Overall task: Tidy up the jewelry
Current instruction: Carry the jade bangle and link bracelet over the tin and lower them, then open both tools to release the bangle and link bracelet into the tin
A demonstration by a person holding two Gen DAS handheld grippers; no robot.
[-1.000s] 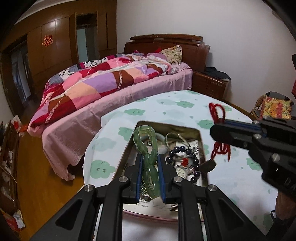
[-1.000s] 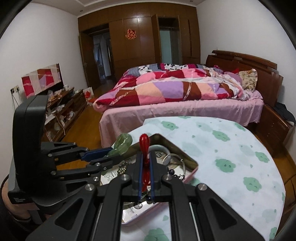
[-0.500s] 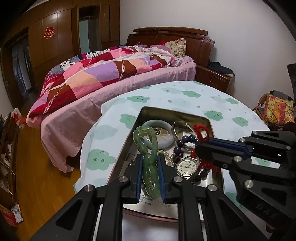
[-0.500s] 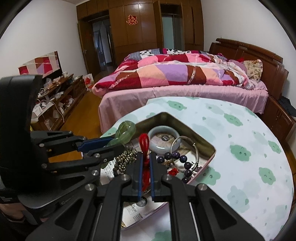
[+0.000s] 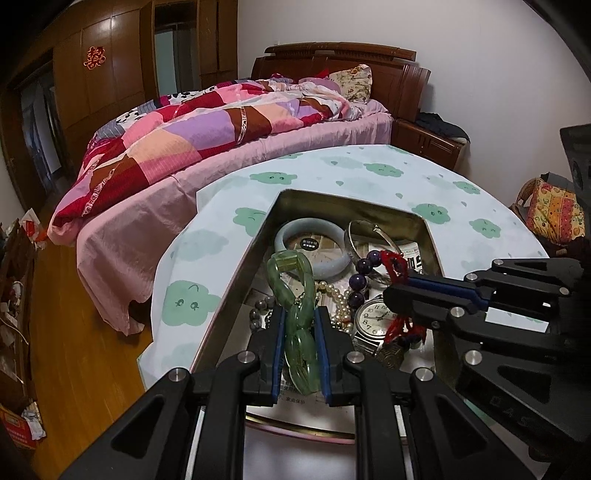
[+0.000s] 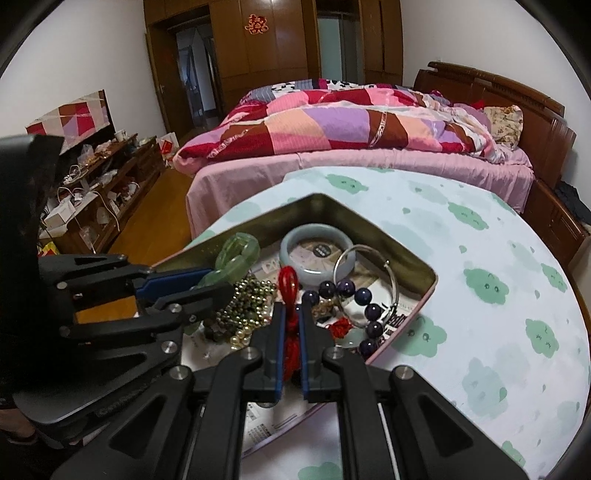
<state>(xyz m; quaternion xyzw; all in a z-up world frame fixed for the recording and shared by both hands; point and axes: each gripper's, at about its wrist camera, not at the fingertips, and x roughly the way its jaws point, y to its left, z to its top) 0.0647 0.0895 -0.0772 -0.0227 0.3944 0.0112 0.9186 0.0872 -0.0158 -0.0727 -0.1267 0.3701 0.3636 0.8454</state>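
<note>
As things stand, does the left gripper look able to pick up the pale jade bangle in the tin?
Probably not yet. The left gripper is shut on the green chain bracelet, so it has no free jaws, though the pale jade bangle lies uncovered just ahead.

Red double-happiness character 囍 is hanging on the wooden wardrobe door (image 5: 92,58), also showing in the right wrist view (image 6: 257,24). Wristwatch (image 5: 377,318) dial is showing Arabic hour numerals, too small for reading the time. Black round sticker (image 5: 309,243) inside the pale bangle is carrying tiny print, illegible. Printed paper lining the tin (image 5: 430,236) is showing large dark Chinese characters, not readable.
</note>
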